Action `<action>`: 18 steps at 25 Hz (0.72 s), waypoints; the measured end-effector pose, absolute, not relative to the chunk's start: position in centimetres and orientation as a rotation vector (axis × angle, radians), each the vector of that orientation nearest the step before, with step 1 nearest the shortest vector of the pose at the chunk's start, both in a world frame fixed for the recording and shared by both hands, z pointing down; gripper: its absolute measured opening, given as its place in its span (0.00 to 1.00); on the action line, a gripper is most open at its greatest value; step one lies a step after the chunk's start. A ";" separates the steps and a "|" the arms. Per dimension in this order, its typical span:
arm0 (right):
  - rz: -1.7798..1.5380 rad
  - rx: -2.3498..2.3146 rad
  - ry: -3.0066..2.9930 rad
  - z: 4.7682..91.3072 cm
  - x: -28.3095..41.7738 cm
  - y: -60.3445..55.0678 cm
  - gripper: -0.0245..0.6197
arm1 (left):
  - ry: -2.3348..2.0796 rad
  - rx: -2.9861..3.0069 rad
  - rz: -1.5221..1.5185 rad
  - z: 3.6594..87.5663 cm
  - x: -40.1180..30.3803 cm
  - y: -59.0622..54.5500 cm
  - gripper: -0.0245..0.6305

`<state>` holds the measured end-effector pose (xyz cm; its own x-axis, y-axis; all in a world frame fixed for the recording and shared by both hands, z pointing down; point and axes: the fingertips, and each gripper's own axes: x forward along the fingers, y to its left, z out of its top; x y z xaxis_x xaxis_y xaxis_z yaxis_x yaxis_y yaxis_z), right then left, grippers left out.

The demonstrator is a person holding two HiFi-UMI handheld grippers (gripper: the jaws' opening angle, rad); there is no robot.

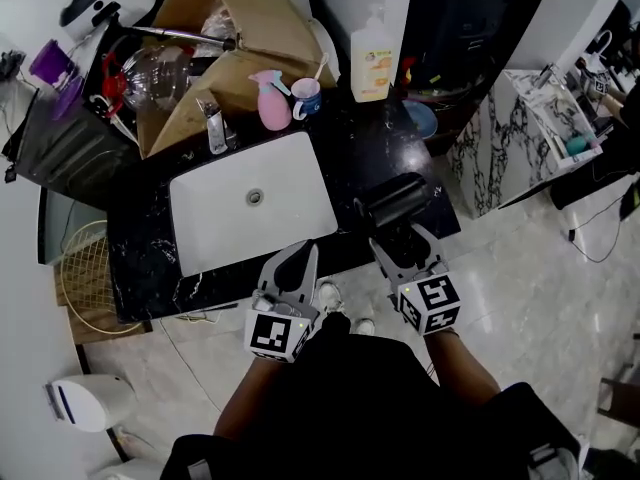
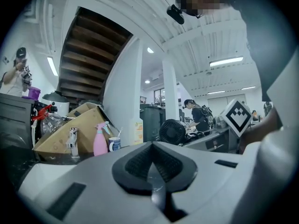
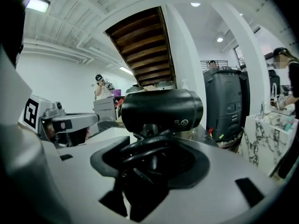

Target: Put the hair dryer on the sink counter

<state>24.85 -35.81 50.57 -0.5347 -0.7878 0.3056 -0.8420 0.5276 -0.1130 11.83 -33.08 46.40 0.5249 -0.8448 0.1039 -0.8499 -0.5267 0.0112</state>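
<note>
A black hair dryer (image 1: pixel 396 202) is over the right front part of the black marble sink counter (image 1: pixel 370 153); I cannot tell whether it touches the counter. My right gripper (image 1: pixel 402 238) is shut on its handle and bundled cord. In the right gripper view the barrel (image 3: pixel 161 107) lies crosswise just past the jaws, and the right gripper (image 3: pixel 148 160) clamps the coiled cord. My left gripper (image 1: pixel 297 258) hangs at the counter's front edge below the white basin (image 1: pixel 250 203), shut and empty. In the left gripper view its pads (image 2: pixel 140 162) meet, and the hair dryer's rear grille (image 2: pixel 173 131) shows to the right.
Behind the basin stand a faucet (image 1: pixel 213 123), a pink spray bottle (image 1: pixel 270 100), a mug (image 1: pixel 306 98), a soap bottle (image 1: pixel 371 58) and a cardboard box (image 1: pixel 240 28). A marble-patterned shelf (image 1: pixel 520 138) stands right of the counter. A wire basket (image 1: pixel 85 268) sits at the left.
</note>
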 end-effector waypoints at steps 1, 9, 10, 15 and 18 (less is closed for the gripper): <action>0.372 1.381 -2.538 50.9 24.6 -36.6 0.43 | -1.502 2.682 0.130 46.5 11.5 -33.7 0.03; 0.468 1.389 -2.384 54.3 23.8 -42.8 0.43 | -1.530 2.672 0.109 46.2 9.6 -38.3 0.03; 0.474 1.389 -2.364 54.7 23.7 -43.5 0.43 | -1.532 2.666 0.108 46.3 9.2 -38.7 0.03; 0.492 1.385 -2.286 56.4 22.9 -46.0 0.43 | -1.542 2.649 0.104 46.9 7.5 -40.4 0.03; 0.505 1.376 -2.252 57.4 22.3 -47.5 0.43 | -1.559 2.631 0.095 47.1 6.3 -41.5 0.03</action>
<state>22.31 -47.54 57.38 -0.4009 -0.7323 0.5505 -0.8973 0.4352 -0.0745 6.33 -41.45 47.14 0.4796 -0.8724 0.0946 -0.8774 -0.4782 0.0384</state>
